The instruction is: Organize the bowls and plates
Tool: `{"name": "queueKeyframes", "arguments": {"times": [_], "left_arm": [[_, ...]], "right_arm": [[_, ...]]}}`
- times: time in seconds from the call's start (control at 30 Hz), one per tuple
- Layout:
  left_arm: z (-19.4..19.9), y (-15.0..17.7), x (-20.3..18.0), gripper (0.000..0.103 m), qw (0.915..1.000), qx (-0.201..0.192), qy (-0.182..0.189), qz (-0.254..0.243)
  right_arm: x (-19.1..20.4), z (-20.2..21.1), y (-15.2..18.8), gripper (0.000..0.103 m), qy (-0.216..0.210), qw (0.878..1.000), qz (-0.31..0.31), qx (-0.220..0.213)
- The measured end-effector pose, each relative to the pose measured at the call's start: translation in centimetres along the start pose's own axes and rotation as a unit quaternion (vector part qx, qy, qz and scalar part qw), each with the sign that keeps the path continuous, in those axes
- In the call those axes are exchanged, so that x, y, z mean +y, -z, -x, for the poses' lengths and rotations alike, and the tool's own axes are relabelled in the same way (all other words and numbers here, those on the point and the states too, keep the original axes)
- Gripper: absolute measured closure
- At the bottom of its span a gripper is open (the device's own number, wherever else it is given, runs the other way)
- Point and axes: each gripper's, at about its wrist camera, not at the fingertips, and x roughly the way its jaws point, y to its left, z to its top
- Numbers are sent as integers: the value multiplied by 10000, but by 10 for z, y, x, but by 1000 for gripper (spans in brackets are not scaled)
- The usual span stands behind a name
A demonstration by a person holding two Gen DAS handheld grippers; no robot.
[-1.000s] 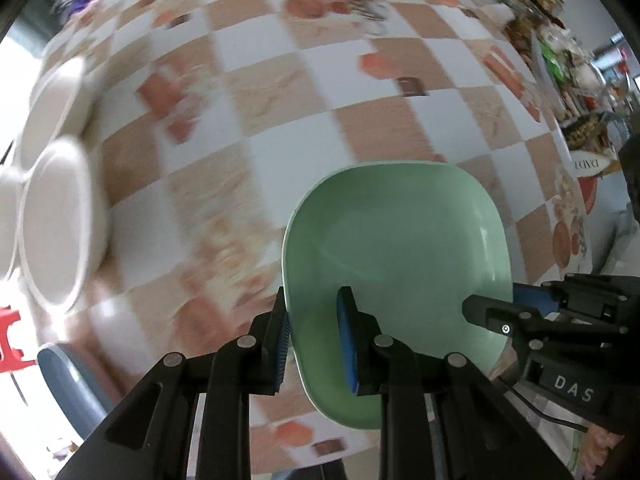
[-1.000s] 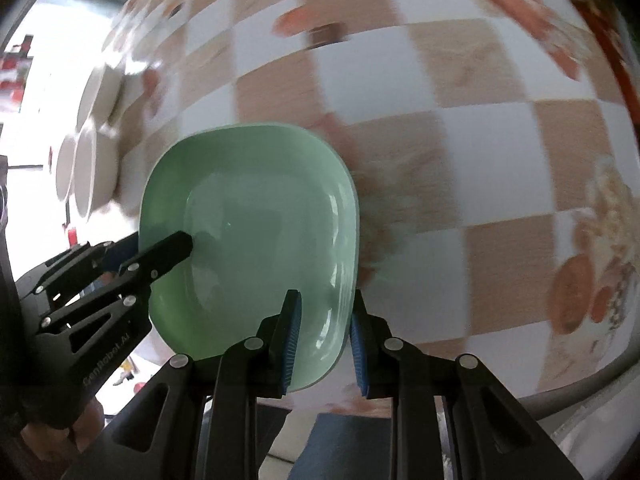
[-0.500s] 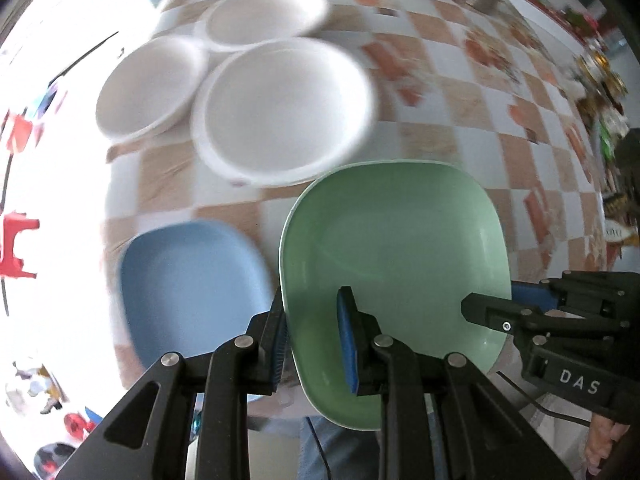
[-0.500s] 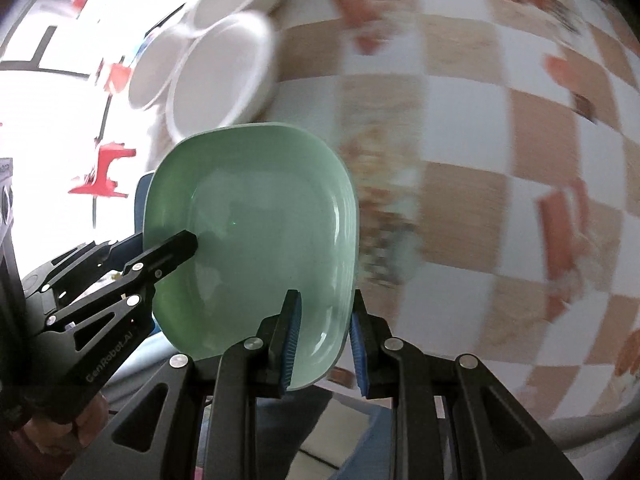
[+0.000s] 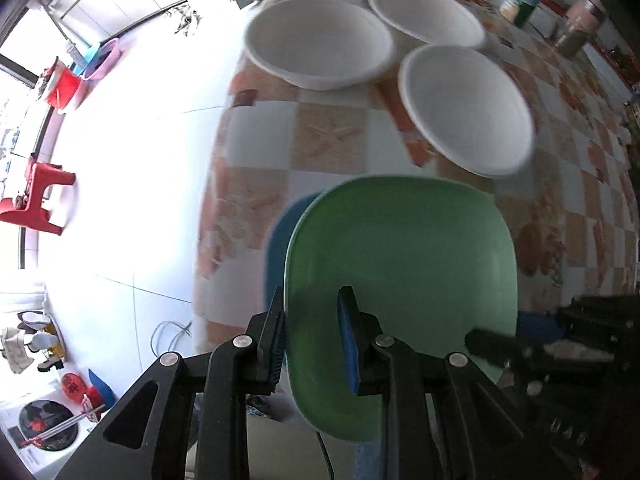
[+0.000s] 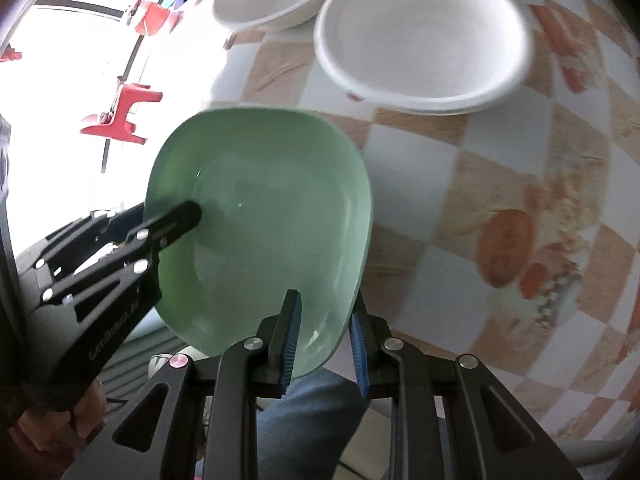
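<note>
Evidently two-handed carry: left gripper point(image 5: 312, 336) pinches green plate point(image 5: 400, 264) rim at 9 o'clock, right gripper point(image 6: 324, 340) pinches opposite rim, keeping plate level. Plate hangs over blue plate point(image 5: 280, 240) at table edge; likely stacking. White bowls point(image 5: 464, 108) at 12 o'clock.

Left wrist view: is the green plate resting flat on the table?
No, both grippers hold the green plate by its rim above the table.

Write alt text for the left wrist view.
The left tool grips the rim of a green plate above a blue plate at the edge of a checkered table. Three white bowls sit beyond; the right tool clamps the opposite rim.
</note>
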Motion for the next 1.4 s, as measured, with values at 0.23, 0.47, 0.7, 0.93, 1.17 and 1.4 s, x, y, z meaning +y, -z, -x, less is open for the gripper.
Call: {"name": "queueKeyframes", "arguments": {"times": [0.23,0.47,0.7,0.93,1.17,1.4], "left_arm": [[-8,-1,14,72,9999,-42,-150,-43],[-8,-5,13,39,10000,-30,-89,-17],[6,-23,-4,29,9997,-213,101,-61],[15,-45,-35,28,9987,-300,330,-248],[17,-78,-57,26,9979,-373,439,-285],[9,-99,-58,25,9986,-367,392,-7]], "right_arm": [[-1,-6,4,77,97,9999,8,95],[-1,4,-6,73,104,9999,44,-43],[-34,36,-5,29,329,9986,-158,-385],[-78,63,-4,29,514,9945,-697,-591],[-106,90,-11,25,673,9872,-1152,-872],[-125,116,-28,14,847,9807,-1293,-1194]]}}
